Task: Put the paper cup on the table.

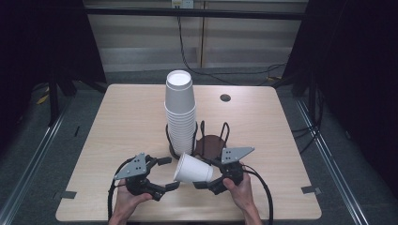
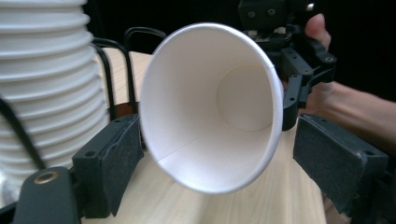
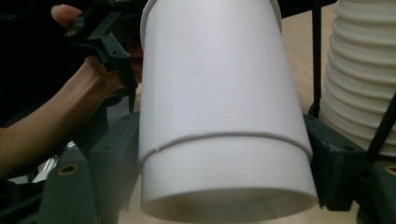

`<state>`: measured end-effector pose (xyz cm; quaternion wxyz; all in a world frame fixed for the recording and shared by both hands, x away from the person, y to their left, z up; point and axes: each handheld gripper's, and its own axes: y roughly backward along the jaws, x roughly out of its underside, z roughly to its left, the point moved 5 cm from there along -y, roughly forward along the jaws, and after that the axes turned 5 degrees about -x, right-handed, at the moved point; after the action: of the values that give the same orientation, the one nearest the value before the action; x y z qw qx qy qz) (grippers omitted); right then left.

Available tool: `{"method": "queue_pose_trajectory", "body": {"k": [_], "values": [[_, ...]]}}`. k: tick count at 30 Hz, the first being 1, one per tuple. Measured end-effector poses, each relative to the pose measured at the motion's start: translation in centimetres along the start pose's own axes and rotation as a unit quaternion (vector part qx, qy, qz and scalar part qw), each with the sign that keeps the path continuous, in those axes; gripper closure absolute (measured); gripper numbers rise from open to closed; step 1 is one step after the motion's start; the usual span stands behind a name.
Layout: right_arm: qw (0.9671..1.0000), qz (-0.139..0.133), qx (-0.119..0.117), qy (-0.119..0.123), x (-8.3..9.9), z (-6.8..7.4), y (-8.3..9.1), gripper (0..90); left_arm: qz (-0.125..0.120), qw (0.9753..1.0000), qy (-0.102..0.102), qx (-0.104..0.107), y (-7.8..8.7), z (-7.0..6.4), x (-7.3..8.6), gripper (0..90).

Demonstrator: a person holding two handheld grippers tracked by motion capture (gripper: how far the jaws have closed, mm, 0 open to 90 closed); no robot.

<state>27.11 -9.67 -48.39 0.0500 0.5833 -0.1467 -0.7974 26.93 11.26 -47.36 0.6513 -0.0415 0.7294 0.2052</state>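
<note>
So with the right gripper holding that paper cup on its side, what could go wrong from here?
The right gripper clamps the thin-walled paper cup near its base, so squeezing could dent it. The open left gripper sits at the cup's mouth, so closing there might crush the rim. The tall cup stack in the wire holder stands close behind; a bump could topple it.

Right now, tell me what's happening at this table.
A person works with two handheld grippers. The right gripper is shut on a single paper cup, held on its side with its mouth toward the left gripper, whose jaws stand open beside the rim. Behind them a tall cup stack sits in a black wire holder.
</note>
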Motion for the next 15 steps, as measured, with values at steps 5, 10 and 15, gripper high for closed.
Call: {"method": "queue_pose_trajectory", "body": {"k": [5,10,15], "values": [[0.9999,0.007,-0.006,0.010,-0.2,0.3,-0.1,22.6,0.000,1.0000,0.001,-0.002,-0.5,0.2,0.2,12.3],[0.9998,0.015,-0.011,0.012,-0.3,0.4,0.0,22.6,-0.007,0.9999,0.010,0.011,-1.0,0.4,-0.1,3.8],[0.9992,0.028,-0.015,0.023,-0.6,0.6,-0.6,22.6,-0.008,0.9997,0.004,0.024,-1.5,0.3,-0.7,0.0]]}}
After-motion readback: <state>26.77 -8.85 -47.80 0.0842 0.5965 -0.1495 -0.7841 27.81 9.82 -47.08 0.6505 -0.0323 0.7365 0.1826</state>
